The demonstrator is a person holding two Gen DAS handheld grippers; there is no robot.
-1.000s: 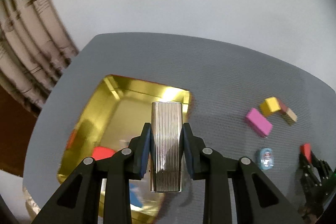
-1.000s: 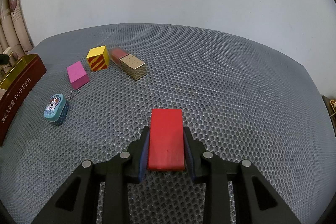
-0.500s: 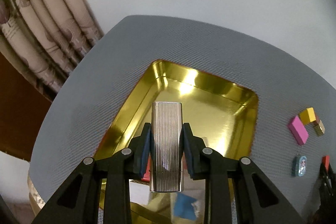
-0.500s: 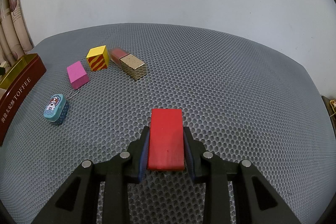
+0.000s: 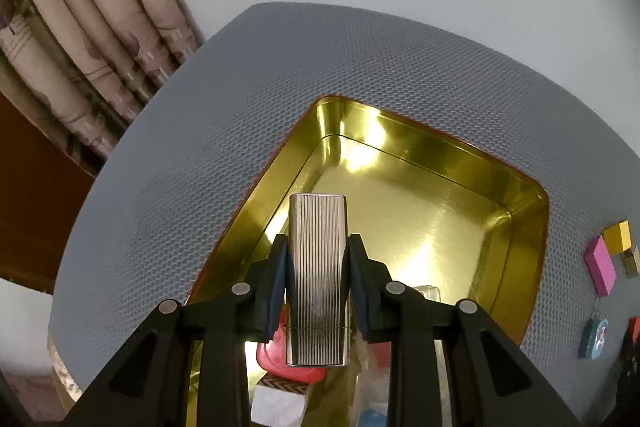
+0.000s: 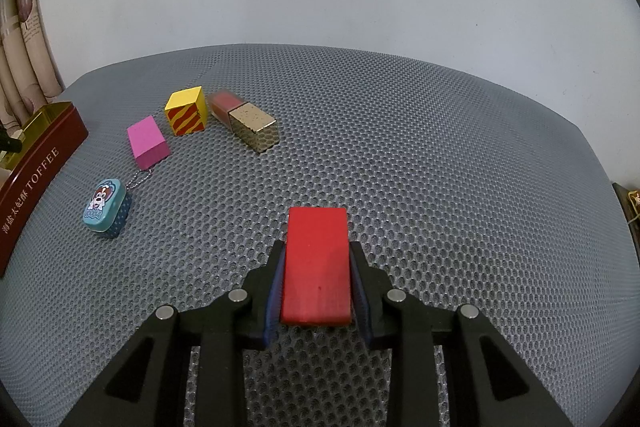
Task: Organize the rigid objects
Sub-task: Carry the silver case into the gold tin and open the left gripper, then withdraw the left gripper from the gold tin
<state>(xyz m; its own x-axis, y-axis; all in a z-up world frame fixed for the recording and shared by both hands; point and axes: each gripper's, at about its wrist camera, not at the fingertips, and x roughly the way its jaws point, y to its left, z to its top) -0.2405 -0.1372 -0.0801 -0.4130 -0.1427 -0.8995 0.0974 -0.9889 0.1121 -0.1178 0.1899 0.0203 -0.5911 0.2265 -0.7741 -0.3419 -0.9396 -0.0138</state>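
Observation:
My left gripper (image 5: 317, 259) is shut on a ribbed silver metal case (image 5: 317, 279), held over the near part of a gold-lined tin tray (image 5: 404, 143). Under the case lie a red piece (image 5: 272, 359), a white block (image 5: 276, 405) and a blue piece (image 5: 370, 419) inside the tray. My right gripper (image 6: 316, 263) is shut on a flat red block (image 6: 316, 263) above the grey mesh surface (image 6: 440, 167). In the right wrist view the tray shows as a dark red wall (image 6: 36, 171) at the left edge.
On the mesh lie a pink block (image 6: 147, 142), a yellow cube with red stripes (image 6: 186, 111), a gold box (image 6: 254, 129) with a red piece (image 6: 224, 103) behind it, and a blue tin on a chain (image 6: 106, 203). Curtains (image 5: 80, 27) hang beyond the surface's left edge.
The left gripper with the silver case has moved over the tray and lower, so the tray now fills more of its view. The right gripper and red block have stayed still.

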